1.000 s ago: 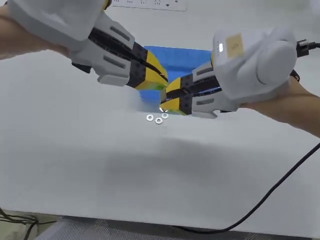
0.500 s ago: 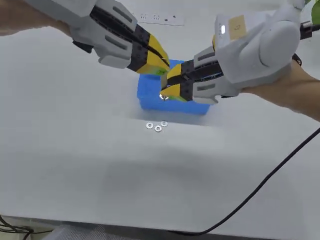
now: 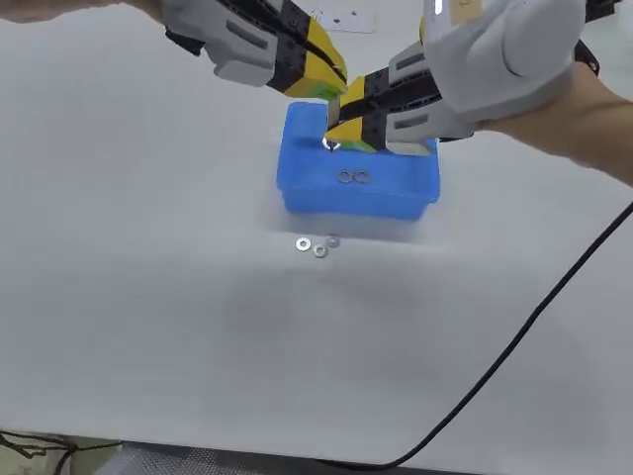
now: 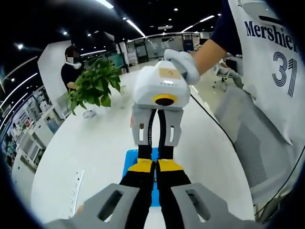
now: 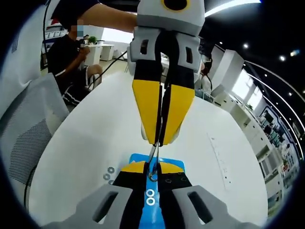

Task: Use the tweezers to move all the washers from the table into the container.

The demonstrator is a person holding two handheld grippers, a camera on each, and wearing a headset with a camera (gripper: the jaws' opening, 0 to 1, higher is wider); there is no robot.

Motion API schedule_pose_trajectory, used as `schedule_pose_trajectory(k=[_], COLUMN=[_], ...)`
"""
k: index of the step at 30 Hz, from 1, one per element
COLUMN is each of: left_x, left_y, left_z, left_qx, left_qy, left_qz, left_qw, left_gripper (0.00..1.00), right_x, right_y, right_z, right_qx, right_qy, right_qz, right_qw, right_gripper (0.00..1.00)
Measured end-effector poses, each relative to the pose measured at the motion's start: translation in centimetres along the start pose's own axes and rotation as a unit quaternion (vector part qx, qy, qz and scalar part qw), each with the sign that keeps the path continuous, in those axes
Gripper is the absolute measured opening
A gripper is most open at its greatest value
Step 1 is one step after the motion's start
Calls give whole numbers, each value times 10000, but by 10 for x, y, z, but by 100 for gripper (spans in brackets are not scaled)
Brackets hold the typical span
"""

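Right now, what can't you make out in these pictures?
Tweezers: a thin sliver in the right gripper view; the rest is hidden between the left gripper's jaws.
Container: in the head view the right gripper covers its far end, so any washers there are hidden.
Washers on the table: too small in the head view for detail.

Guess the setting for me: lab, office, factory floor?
Probably an open-plan office or showroom-style workspace rather than a factory floor. The work sits on a big white table, there is a potted plant and what looks like a mesh office chair, and rows of ceiling lights run overhead.
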State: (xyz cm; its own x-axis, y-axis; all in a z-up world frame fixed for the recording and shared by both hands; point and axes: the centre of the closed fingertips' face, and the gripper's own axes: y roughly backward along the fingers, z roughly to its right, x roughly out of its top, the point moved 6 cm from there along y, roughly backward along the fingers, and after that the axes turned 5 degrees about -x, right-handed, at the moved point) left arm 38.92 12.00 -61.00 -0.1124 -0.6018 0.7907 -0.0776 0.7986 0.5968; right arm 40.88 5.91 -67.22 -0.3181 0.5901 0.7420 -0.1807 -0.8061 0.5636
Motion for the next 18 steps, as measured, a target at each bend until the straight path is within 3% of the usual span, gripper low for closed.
schedule_pose_trajectory(k=[9,18], left_x=[-29,-52], left_y=[-20,-36], left_z=[-13,-18], left_qx=[-105,-240], left_qy=[257,499], left_qz=[-10,-42], left_qw=[9996,9985], left_gripper=[5,5], right_x=[-26,-49], right_y=[-21,-38], right_z=[1,-4], right_qx=[200,387], right_qy=[-196,-422], right_qz=[-117,-238], right_qw=[9995,9981], right_gripper=[9,9])
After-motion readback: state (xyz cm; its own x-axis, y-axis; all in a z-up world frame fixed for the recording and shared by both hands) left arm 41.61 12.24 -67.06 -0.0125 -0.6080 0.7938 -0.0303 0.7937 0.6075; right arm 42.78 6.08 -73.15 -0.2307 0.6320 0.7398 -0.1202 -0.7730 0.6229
